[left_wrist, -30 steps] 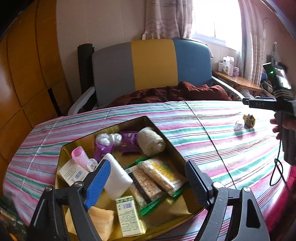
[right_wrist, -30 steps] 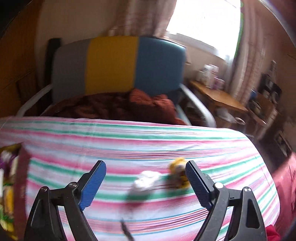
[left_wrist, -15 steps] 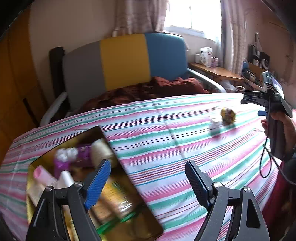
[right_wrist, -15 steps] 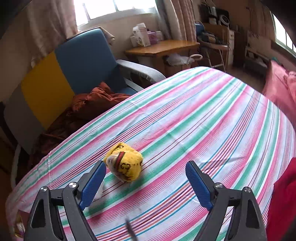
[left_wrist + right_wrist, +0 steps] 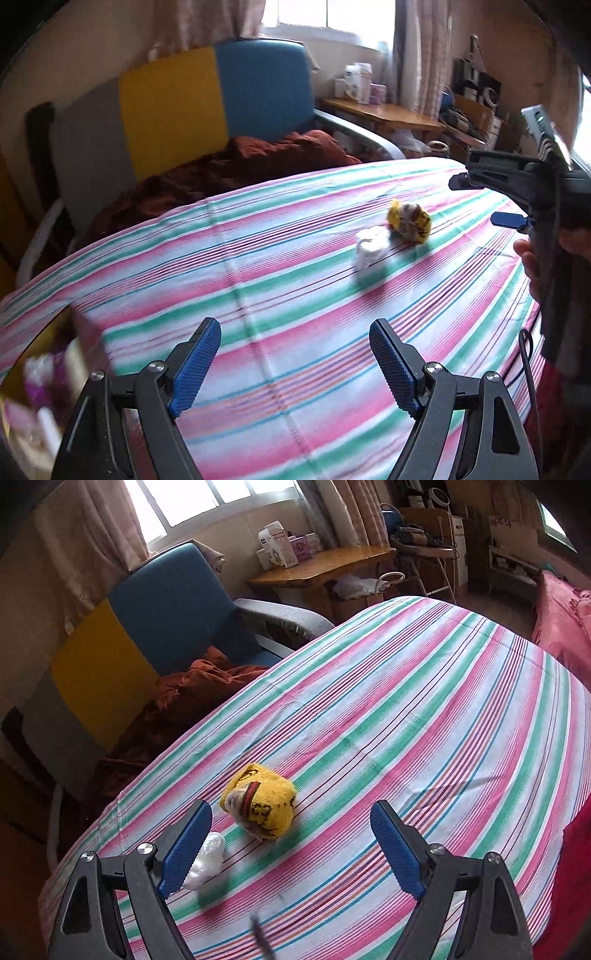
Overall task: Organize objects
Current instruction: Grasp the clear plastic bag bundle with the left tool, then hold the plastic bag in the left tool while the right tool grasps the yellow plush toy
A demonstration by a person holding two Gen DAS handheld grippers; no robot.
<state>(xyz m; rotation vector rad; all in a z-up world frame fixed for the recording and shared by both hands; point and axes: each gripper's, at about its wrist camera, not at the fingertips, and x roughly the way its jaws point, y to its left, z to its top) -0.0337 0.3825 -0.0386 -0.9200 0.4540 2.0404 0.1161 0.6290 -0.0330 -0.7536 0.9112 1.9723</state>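
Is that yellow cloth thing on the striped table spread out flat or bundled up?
Bundled up. The yellow cloth sits as a rounded lump on the striped tablecloth, its edges tucked in, beside a small white bundle.

A lived-in home room: armchair [image 5: 177, 110], curtained window [image 5: 192, 498], cluttered wooden desk [image 5: 325, 565].

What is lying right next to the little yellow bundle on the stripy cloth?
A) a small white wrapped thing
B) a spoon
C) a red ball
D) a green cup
A: a small white wrapped thing lies beside the yellow bundle on the striped cloth. Nothing like a ball, cup or spoon shows near it.
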